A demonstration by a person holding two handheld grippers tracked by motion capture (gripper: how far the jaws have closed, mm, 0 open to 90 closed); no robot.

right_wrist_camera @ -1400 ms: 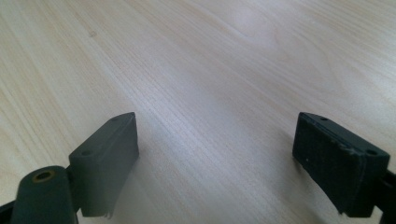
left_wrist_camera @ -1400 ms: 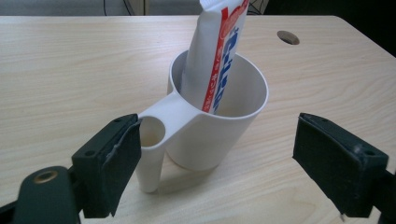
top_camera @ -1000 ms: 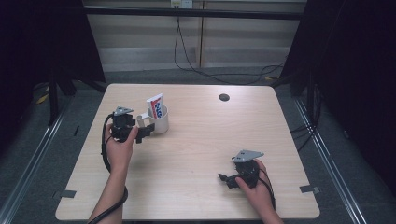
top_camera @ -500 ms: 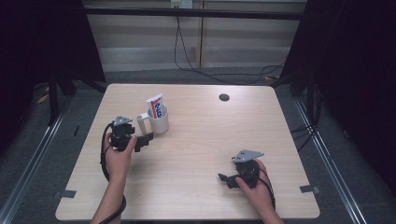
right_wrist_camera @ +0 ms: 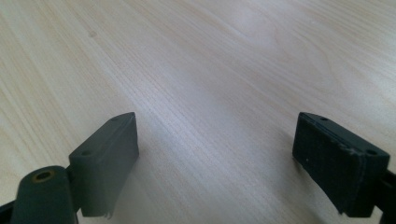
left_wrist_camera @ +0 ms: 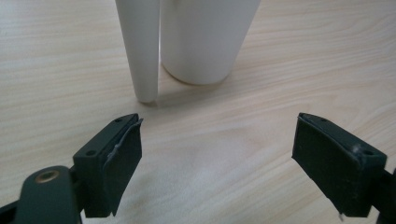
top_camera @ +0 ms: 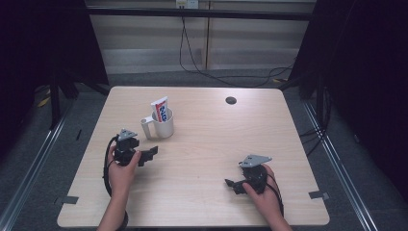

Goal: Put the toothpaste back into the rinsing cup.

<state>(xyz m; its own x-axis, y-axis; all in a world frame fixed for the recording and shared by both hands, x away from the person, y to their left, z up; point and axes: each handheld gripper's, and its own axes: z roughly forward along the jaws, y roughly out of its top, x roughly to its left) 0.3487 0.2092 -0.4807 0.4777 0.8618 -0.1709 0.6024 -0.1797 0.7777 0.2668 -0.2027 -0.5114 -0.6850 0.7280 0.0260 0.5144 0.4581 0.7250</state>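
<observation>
Resting low over the counter [top_camera: 202, 144], the left claw [top_camera: 153, 153] sits at the left of centre in the high view, held in the person's left hand [top_camera: 121, 168], its jaws pointing toward the upper right of the frame at the white mug [top_camera: 163, 125]. The jaws stand wide apart and grip nothing; in the left gripper view both black pads frame bare wood, with the mug's base [left_wrist_camera: 205, 42] and its handle [left_wrist_camera: 140, 51] at the top of the frame, near but not touching. The mug stands upright in the upper left part of the counter, handle turned to the frame's left, and a toothpaste tube [top_camera: 161, 109] stands tilted inside it, its white, red and blue end rising above the rim. The right claw [top_camera: 230, 183] lies at the lower right of the high view, held in the right hand [top_camera: 262, 192], jaws aimed toward the frame's left, well apart from the mug. Its jaws are likewise spread wide with nothing between them; the right gripper view shows plain wood grain beyond the two pads [right_wrist_camera: 112, 154]. A grey three-cornered plate [top_camera: 256, 159] tops the right claw, and a similar one tops the left. A small dark round spot [top_camera: 231, 100] marks the counter at upper right of centre. Cables [top_camera: 192, 53] hang behind the counter's far edge.
</observation>
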